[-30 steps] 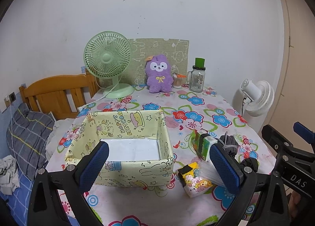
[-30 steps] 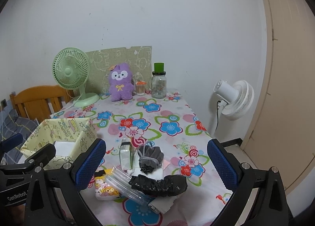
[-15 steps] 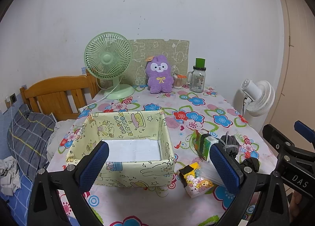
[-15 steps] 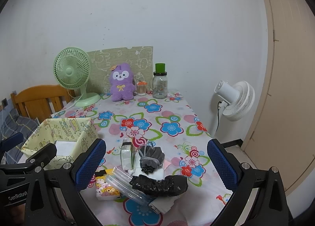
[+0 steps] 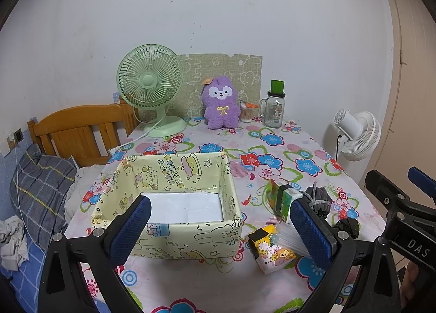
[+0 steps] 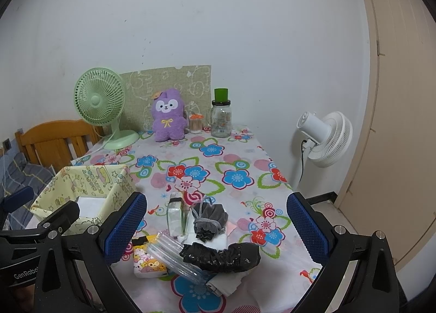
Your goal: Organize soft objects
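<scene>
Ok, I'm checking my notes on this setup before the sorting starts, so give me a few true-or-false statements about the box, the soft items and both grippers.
1. The yellow box holds no soft items yet. True.
2. The purple plush lies inside the box. False: it stands at the table's far end, beside the green fan.
3. The right gripper has its jaws open. True.
4. The left gripper grips the tissue pack. False: it is open and holds nothing.

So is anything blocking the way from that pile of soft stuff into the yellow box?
Nothing visible does. The yellow box is open-topped and holds nothing, right beside the pile. Only its own wall separates it from the cartoon tissue pack and black bundle, so they need lifting over.
</scene>
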Demonstrator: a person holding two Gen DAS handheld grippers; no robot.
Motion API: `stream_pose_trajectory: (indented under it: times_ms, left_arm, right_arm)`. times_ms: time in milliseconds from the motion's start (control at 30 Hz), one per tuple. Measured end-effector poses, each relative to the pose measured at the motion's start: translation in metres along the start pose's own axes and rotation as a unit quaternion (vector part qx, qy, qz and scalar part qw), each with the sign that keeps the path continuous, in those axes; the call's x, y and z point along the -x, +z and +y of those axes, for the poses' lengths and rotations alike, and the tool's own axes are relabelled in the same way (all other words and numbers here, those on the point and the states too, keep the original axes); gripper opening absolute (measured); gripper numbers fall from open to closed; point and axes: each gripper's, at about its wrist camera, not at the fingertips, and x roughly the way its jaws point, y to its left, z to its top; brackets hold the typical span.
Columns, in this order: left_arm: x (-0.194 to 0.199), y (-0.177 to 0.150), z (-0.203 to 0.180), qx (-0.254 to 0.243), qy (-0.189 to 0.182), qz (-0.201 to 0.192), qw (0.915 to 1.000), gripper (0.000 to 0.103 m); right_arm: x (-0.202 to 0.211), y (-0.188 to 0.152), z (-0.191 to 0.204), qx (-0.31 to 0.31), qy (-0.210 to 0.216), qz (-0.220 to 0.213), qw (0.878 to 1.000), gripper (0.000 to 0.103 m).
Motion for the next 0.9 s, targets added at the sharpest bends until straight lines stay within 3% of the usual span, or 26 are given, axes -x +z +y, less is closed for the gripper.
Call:
stream_pose_trajectory:
  times_ms: [900]
  left_arm:
    - [0.0001, 0.003, 0.0011, 0.002, 0.0, -0.001, 1.0, 0.103]
  right_arm:
    - [0.0003, -0.0018, -0.0039, -0.005, 0.002, -0.003, 1.0, 0.103]
